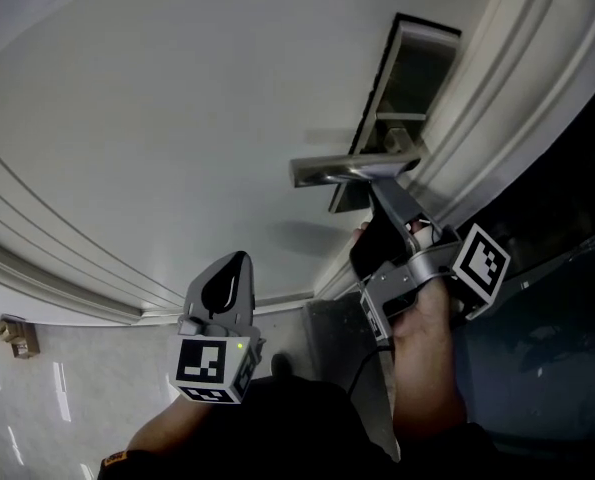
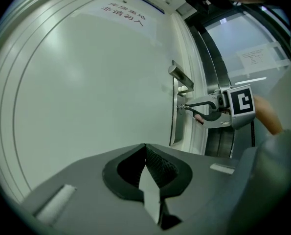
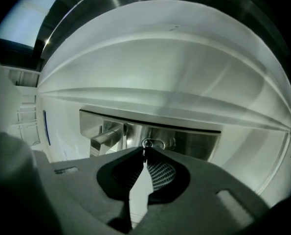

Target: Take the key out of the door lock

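R hand-held gripper (image 3: 145, 149) is pinched on the key (image 3: 145, 153), which is still in the lock (image 3: 153, 143) by the door handle (image 3: 105, 137). Grip looks done; pull-out left. L hand-held gripper (image 2: 146, 150) has jaws together, empty, well off the door (image 1: 177, 118).

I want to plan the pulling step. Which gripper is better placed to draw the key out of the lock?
Right. The right gripper has its jaws closed on the key at the lock cylinder. The left gripper is shut, empty, and away from the lock.
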`<state>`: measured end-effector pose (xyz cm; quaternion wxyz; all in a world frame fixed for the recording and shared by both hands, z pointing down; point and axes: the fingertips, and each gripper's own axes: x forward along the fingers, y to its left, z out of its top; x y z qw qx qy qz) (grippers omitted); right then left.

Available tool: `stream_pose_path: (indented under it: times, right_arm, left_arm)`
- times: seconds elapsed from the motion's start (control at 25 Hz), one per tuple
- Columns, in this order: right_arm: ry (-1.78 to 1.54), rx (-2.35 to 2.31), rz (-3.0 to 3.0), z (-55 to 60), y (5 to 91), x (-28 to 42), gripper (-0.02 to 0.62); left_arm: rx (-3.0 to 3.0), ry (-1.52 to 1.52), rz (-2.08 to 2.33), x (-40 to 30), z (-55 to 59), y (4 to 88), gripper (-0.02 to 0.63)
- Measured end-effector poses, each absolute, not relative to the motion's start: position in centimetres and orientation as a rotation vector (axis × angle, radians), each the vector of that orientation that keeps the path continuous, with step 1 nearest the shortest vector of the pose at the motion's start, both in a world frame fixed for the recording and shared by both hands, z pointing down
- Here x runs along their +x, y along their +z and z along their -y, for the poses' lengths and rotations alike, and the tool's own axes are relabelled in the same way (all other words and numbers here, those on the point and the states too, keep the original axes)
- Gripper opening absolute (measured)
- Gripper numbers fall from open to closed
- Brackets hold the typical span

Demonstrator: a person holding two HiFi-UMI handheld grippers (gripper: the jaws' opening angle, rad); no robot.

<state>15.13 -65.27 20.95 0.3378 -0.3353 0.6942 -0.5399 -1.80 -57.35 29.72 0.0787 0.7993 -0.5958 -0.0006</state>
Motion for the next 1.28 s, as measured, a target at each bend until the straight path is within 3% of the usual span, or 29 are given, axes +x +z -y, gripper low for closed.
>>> stream_pose_path:
  times: [0.72,1.28]
  right_arm:
    - [-1.491,-0.933,-1.671,64.3,21.4,15.4,-0.003]
    - [-1.321,-1.011,-1.846,56.0,22.5,14.3,-0.003]
  left_arm:
    - [2.412,-0.016,1.754,-2.4,55.4,28.8,0.018]
    - [2.476,-0.021,1.678,-1.8,51.9,29.2,0.018]
